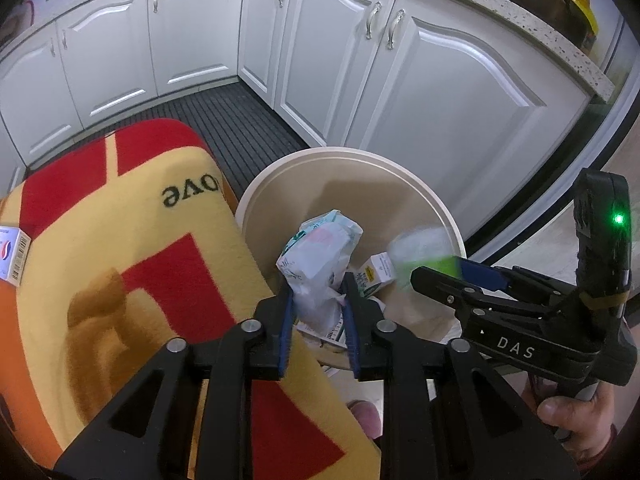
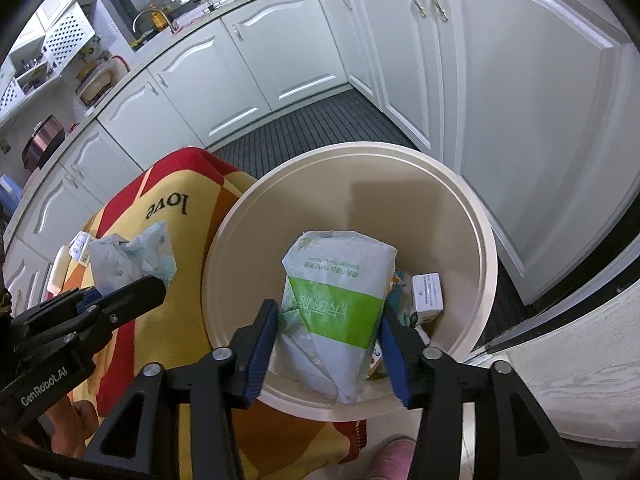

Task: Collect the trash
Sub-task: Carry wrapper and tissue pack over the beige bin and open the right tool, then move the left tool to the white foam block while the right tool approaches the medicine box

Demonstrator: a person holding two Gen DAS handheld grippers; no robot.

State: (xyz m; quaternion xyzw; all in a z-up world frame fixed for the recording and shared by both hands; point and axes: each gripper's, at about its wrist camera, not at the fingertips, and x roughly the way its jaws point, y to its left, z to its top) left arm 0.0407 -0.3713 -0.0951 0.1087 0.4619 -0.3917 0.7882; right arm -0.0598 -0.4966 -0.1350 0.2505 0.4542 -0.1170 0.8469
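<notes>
A round beige trash bin (image 1: 256, 200) (image 2: 486, 240) stands on the floor beside a blanket-covered surface. My left gripper (image 1: 318, 312) is shut on a crumpled white plastic wrapper (image 1: 320, 256), held at the bin's near rim; it also shows in the right wrist view (image 2: 132, 258). My right gripper (image 2: 330, 344) has its jaws wide around a white and green tissue pack (image 2: 336, 292), which hangs over the bin; whether the pads still touch it is unclear. In the left wrist view the pack (image 1: 424, 248) is blurred. Small cartons (image 2: 428, 292) lie in the bin.
A red and yellow blanket (image 1: 140, 248) with the word "love" covers the surface at left, with a small white box (image 1: 14, 256) on it. White kitchen cabinets (image 1: 440, 92) ring a dark slatted mat (image 1: 232, 120). A door sill lies at right.
</notes>
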